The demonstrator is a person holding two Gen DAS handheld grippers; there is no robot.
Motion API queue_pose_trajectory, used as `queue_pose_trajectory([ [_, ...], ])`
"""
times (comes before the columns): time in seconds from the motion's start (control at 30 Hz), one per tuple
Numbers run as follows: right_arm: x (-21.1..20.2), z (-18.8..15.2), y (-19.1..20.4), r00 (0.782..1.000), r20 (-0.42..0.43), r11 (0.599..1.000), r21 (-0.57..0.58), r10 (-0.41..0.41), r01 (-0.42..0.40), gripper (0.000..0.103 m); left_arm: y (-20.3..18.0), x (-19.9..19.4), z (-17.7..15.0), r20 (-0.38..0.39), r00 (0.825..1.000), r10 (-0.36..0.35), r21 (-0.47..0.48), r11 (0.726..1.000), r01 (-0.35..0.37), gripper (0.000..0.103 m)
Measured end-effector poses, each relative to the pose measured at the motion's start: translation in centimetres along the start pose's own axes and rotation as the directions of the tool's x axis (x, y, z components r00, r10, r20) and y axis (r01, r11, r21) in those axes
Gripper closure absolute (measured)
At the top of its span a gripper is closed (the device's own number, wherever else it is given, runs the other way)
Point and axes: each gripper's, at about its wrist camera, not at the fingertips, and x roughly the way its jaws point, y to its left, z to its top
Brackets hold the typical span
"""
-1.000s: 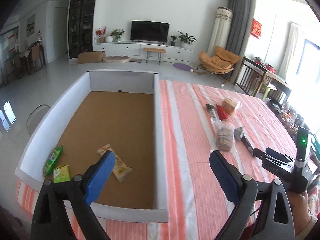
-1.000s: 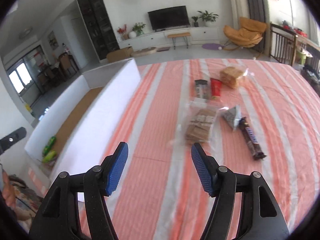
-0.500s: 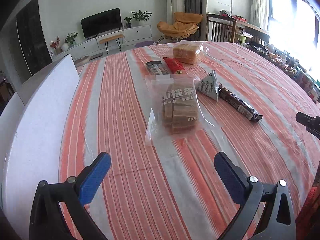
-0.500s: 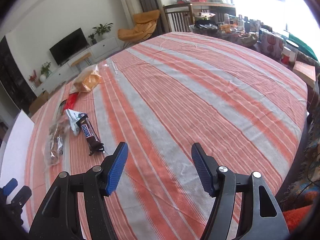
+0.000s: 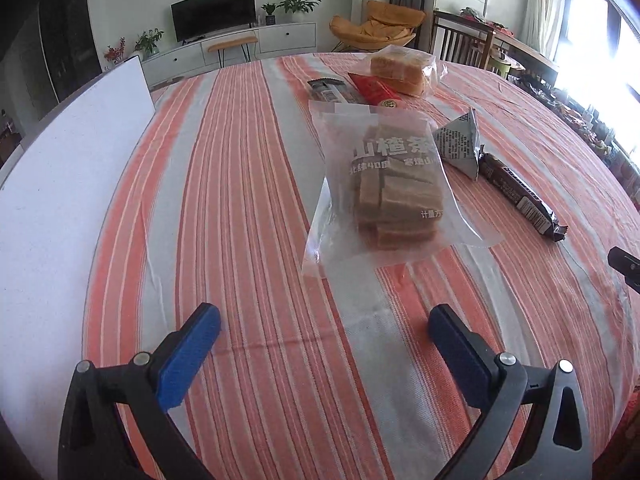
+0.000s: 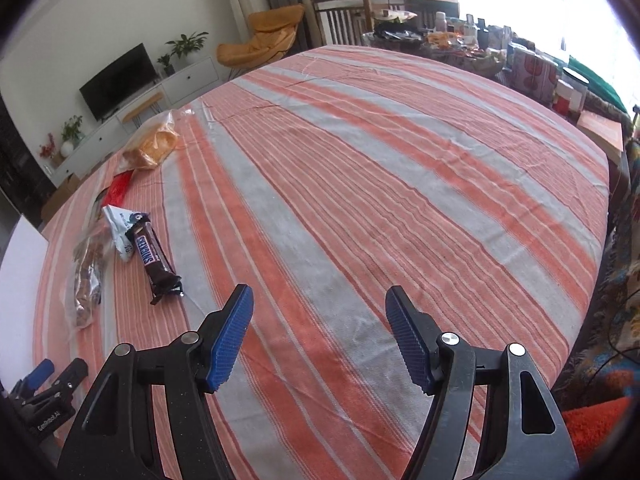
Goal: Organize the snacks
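Living room setup, TV and an orange chair at the back, and up front a big surface [image 5: 248, 200] with an orange-and-grey striped cloth on it. Snacks are lying in a loose cluster on that cloth: a clear bag of brown bars [image 5: 394, 184], a little grey triangular packet [image 5: 460, 142] touching its right edge, a Snickers bar [image 6: 154, 260] just beside that, then further back a red packet [image 5: 374, 89], a dark flat packet [image 5: 330, 90] and a bag of bread [image 5: 400, 66].

White box wall [image 5: 68, 184] runs along the left side of the surface. Can't see inside it from either camera, so no idea what's already in there.

Left hand-held gripper [image 5: 324, 340] is spread wide with nothing between the fingers, hovering over bare cloth just short of the bag of brown bars, pointing at it. Right hand-held gripper [image 6: 320, 332] is also spread and empty, aimed at an empty stretch of cloth with the snacks well off to its left.

Progress-wise I'd say plenty is left: six snacks sitting out, none picked up. My guess is the bag of brown bars goes next since the left one is lined up on it. That floppy clear plastic could slip in a pinch, so grabbing it around the bars themselves seems safer.
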Motion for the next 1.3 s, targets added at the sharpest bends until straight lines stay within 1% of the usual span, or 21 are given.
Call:
queue_pose_trajectory([
  [0.17, 0.7, -0.2, -0.2, 0.999, -0.035, 1.0, 0.005, -0.004, 0.004, 0.031, 0.0, 0.0, 0.0, 0.0, 1.0, 0.0, 0.0, 1.0, 0.0, 0.0],
  [0.33, 0.6, -0.3, -0.3, 0.999, -0.036, 1.0, 0.01, 0.002, -0.002, 0.03, 0.0, 0.0, 0.0, 0.0, 1.0, 0.0, 0.0, 1.0, 0.0, 0.0],
  [0.6, 0.3, -0.4, -0.8, 0.998, -0.04, 0.998, 0.046, 0.045, -0.043, 0.026, 0.0, 0.0, 0.0, 0.0, 1.0, 0.0, 0.0, 1.0, 0.0, 0.0],
  [1.3, 0.1, -0.4, -1.2, 0.997, -0.036, 0.995, 0.08, 0.068, -0.065, 0.025, 0.0, 0.0, 0.0, 0.0, 1.0, 0.0, 0.0, 1.0, 0.0, 0.0],
])
